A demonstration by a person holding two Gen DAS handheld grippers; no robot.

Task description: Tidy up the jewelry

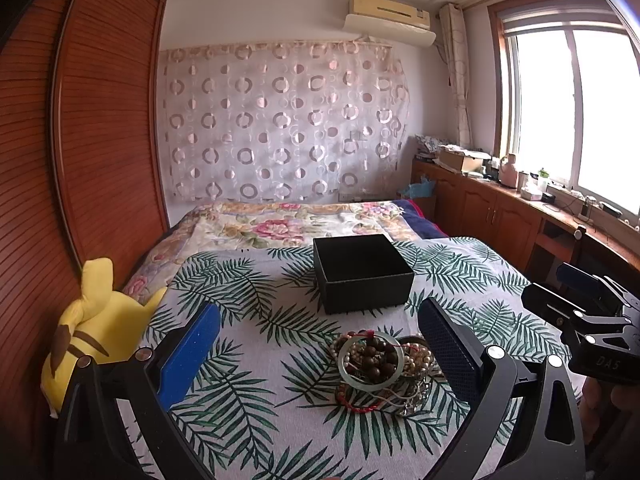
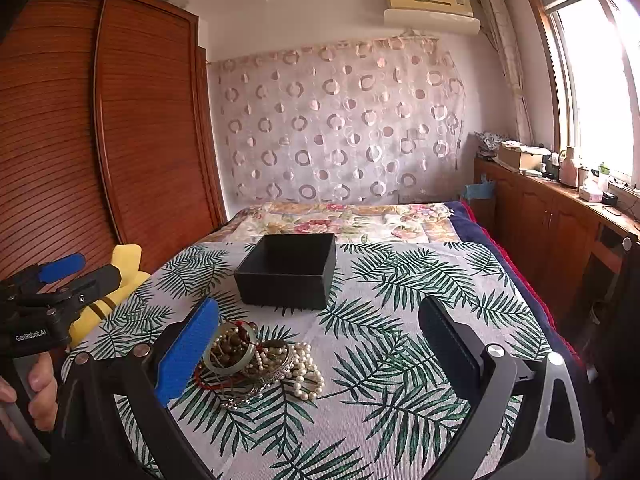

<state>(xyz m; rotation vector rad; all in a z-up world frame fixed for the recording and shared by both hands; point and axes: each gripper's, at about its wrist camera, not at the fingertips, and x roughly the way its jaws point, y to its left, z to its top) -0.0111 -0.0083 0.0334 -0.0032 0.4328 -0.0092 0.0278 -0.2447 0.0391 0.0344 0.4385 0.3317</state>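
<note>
A wide bed [image 1: 460, 276] under a white spread printed with green palm fronds fills the middle of the room, and everything in play sits on it. Toward the far side of the bed stands a square black cardboard box [image 1: 362, 274], lid off and, as far as I can see, empty. On the near side of the box, a little apart from it, lies a tangled heap of jewelry [image 2: 260, 360]: a pale green jade bangle [image 1: 370, 360] on top, dark wooden beads inside it, a strand of white pearls [image 2: 306, 372] spilling off one edge, a red cord underneath.

The left gripper [image 1: 320, 352] hovers over the heap with its jaws spread wide, the bangle between them but untouched. The right gripper [image 2: 320, 348] hangs just right of the heap, jaws likewise spread and holding nothing.

I'd say sorting has not yet begun. The next move looks like lowering one gripper onto the bangle, closing on its rim and carrying it to the box without dragging the tangle along.
</note>
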